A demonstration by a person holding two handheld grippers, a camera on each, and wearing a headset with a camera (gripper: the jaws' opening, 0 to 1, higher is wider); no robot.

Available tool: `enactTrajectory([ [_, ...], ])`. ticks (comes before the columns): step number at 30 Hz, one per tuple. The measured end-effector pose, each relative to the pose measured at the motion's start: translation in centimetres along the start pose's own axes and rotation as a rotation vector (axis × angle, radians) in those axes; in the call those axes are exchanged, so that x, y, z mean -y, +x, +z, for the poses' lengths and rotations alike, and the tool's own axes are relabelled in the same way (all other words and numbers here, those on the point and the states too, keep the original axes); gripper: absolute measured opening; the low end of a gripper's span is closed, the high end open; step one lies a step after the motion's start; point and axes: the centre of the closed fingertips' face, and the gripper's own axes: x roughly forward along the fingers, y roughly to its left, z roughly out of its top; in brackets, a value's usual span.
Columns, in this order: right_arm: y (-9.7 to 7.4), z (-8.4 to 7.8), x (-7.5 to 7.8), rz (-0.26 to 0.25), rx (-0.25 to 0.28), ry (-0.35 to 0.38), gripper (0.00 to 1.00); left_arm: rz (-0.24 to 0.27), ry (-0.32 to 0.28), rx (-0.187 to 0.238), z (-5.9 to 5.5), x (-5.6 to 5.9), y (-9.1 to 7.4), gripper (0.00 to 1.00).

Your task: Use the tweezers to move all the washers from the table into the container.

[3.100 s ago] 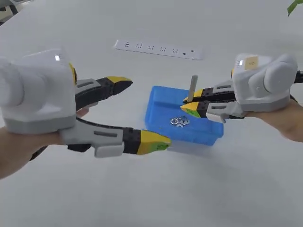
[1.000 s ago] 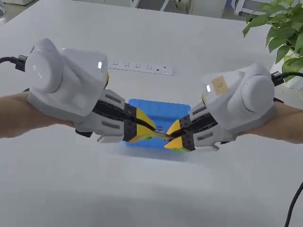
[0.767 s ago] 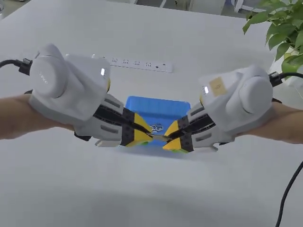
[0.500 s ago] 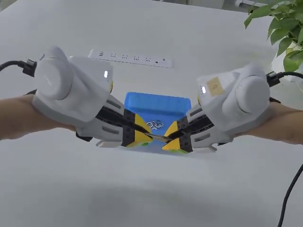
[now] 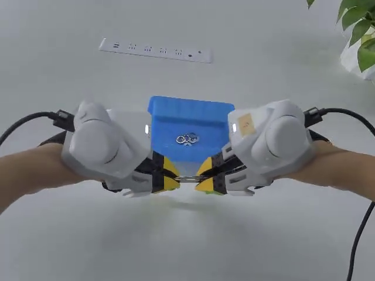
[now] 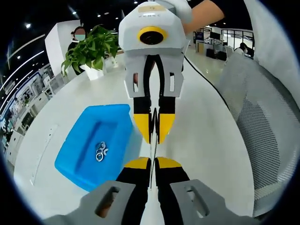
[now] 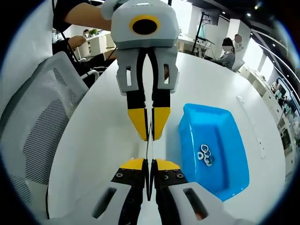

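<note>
The blue container [image 5: 188, 114] stands on the white table with several washers [image 5: 187, 139] lying inside it. In front of it my two grippers face each other tip to tip. The thin metal tweezers [image 5: 187, 178] run level between them. My left gripper [image 5: 173, 175] is shut on one end and my right gripper [image 5: 202, 177] is shut on the other. In the left gripper view the tweezers [image 6: 152, 150] run edge-on from my left gripper [image 6: 152, 163] to the right gripper [image 6: 154, 136], with the container [image 6: 79, 154] to the left. In the right gripper view the container [image 7: 225, 168] lies to the right of my right gripper [image 7: 150, 164].
A white power strip [image 5: 155, 50] lies at the far side of the table. A potted plant [image 5: 358, 35] stands at the far right. A black cable [image 5: 354, 120] trails from the right gripper. A white mesh chair [image 6: 262, 126] stands beside the table.
The left gripper, open and apart at first, has come in and shut on the tweezers. Both grippers have drawn back from over the container to its near side.
</note>
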Motion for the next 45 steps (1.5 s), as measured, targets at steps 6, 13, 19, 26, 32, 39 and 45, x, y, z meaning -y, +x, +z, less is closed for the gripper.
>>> enactTrajectory([
  [6, 0.9, -0.6, 0.5, -0.028, 0.000, 0.012, 0.08, -0.019, -0.015, -0.015, -1.0, -0.5, 0.6, 0.08],
  [13, 1.3, -0.8, 0.3, -0.026, 0.001, 0.023, 0.09, -0.046, -0.019, -0.035, -1.8, -0.3, 1.0, 0.08],
  [19, 1.3, -0.7, 0.4, -0.037, 0.010, 0.028, 0.09, -0.045, -0.038, -0.045, -2.0, -0.4, 1.3, 0.08],
  [26, 1.4, -0.9, 0.4, -0.042, 0.004, 0.021, 0.10, -0.047, -0.050, -0.042, -2.0, -0.4, 1.4, 0.08],
  [32, 1.5, -0.9, 0.3, -0.042, -0.004, 0.026, 0.11, -0.049, -0.054, -0.047, -2.1, -0.3, 1.4, 0.09],
  [39, 1.7, -1.2, -0.1, -0.032, -0.018, 0.040, 0.12, -0.057, -0.042, -0.066, -2.5, 0.1, 1.4, 0.09],
  [45, 1.8, -1.5, -0.2, -0.028, -0.021, 0.056, 0.13, -0.065, -0.056, -0.068, -2.8, 0.2, 1.4, 0.09],
])
